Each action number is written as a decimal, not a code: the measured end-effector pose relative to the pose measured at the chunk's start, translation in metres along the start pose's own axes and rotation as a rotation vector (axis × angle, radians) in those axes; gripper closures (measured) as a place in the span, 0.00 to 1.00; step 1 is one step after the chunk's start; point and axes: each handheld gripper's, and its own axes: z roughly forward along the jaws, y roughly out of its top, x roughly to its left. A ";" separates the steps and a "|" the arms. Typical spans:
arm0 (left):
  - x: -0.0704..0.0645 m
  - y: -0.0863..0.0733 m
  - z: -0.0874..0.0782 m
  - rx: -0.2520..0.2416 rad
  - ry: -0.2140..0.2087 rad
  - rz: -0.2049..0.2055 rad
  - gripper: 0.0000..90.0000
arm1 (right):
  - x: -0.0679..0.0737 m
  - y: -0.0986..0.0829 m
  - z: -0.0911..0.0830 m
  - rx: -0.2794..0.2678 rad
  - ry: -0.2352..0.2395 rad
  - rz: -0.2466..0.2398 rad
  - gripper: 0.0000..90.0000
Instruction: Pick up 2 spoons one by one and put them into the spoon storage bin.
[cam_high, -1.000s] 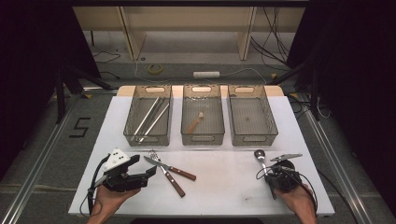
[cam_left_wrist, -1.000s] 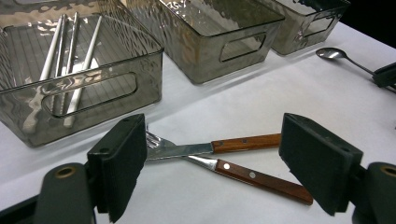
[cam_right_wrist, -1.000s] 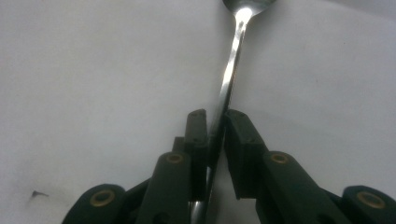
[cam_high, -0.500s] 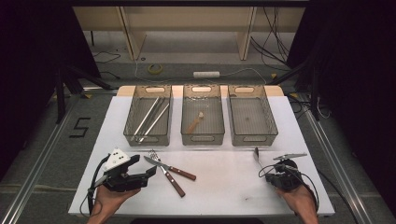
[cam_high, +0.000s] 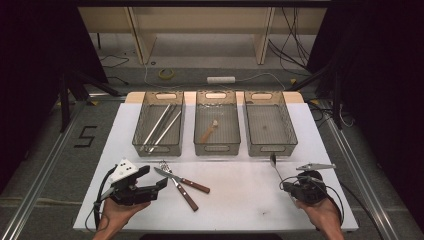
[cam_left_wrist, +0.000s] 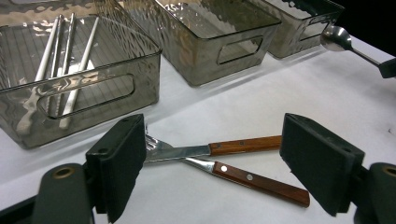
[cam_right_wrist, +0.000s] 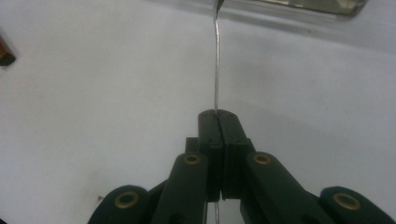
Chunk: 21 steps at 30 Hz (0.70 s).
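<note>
Sorting cutlery into bins. Right gripper (cam_high: 289, 184) pinches a spoon (cam_high: 274, 164) by its thin handle, jaws pressed together, bowl raised toward 12 o'clock just short of the right bin (cam_high: 270, 125). Left gripper (cam_left_wrist: 212, 170) spread wide, aimed at the crossed wood-handled fork (cam_left_wrist: 205, 150) and knife (cam_left_wrist: 254, 179) on the counter (cam_high: 240, 195). Likely next: carry spoon over the right bin, release. Floor mark reads "5" (cam_high: 85, 136); no brands legible.
</note>
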 end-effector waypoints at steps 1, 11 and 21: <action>0.000 0.000 0.000 -0.001 -0.002 0.000 0.24 | 0.001 0.001 -0.001 -0.002 0.003 -0.004 1.00; 0.000 -0.001 0.000 -0.019 -0.012 -0.003 0.23 | 0.019 0.017 0.000 -0.028 0.065 -0.075 1.00; 0.001 -0.001 -0.001 -0.036 -0.011 -0.007 0.20 | 0.046 0.058 0.009 -0.077 0.132 -0.135 1.00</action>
